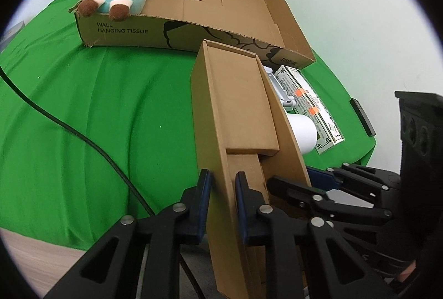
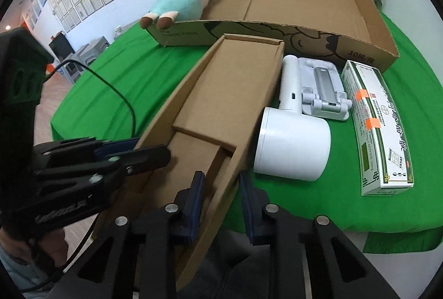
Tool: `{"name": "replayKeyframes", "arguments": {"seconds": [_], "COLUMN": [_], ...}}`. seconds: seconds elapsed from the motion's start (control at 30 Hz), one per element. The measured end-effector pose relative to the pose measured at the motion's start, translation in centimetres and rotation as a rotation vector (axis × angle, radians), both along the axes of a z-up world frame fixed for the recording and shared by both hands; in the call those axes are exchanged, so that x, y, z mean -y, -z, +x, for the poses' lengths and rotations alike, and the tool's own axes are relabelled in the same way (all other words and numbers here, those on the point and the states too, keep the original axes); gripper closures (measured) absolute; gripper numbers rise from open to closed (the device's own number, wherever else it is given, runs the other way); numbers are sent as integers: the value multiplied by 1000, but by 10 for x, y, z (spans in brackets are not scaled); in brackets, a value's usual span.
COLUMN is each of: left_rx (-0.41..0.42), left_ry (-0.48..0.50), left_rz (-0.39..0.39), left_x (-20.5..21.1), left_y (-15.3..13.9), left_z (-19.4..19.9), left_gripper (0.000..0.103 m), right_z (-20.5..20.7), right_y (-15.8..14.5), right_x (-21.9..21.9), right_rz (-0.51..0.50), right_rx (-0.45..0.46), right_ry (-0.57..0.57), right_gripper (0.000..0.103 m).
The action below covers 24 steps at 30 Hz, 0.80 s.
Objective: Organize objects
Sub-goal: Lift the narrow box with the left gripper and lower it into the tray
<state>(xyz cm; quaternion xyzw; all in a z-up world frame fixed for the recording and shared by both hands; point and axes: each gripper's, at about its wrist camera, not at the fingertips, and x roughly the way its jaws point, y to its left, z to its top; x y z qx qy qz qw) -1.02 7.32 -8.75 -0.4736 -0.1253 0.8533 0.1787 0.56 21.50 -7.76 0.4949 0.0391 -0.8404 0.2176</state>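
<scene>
left claw (image 1: 223, 182): clenched on narrow box (image 1: 238, 110) wall | right claw (image 2: 220, 188): grips opposite wall

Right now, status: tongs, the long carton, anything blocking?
Left tongs shut on long carton left wall. Right tongs astride right wall, grip unclear. White dryer lies close beside it. Big box ahead, plush pig at its corner.

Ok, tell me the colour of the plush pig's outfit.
Light teal-blue on the plush pig, with a pink hat; the right wrist view shows it best.
</scene>
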Motion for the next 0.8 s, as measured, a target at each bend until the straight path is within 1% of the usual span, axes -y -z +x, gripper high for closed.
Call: {"name": "replayKeyframes", "arguments": {"seconds": [0.17,0.23,0.37,0.53,0.63,0.8], "left_rx": [-5,-15,-56,-138,-190,-283], "left_ry": [-11,-9,-27,-50,-63,-75], "left_rz": [-3,-18,-26,-37,-48,-61], "left_x": [-2,-2,-1,-1,-3,-1], "left_y": [0,-2,-11,-36,-51,-80], "left_z": [2,4,9,8,0,-20], "left_gripper": [86,86,86,86,86,86], "right_z": [1,1,2,4,-5,-25], "right_y": [2,1,-2,-30,-46,-73], "right_x": [3,3,3,1,-1,-2], "right_rz": [15,18,-1,-46,-84,-116], "right_rx": [-8,-16,-44,-155,-204,-282], "right_ry": [7,13,14,10,21,36], "right_gripper": [81,82,83,83,84,86]}}
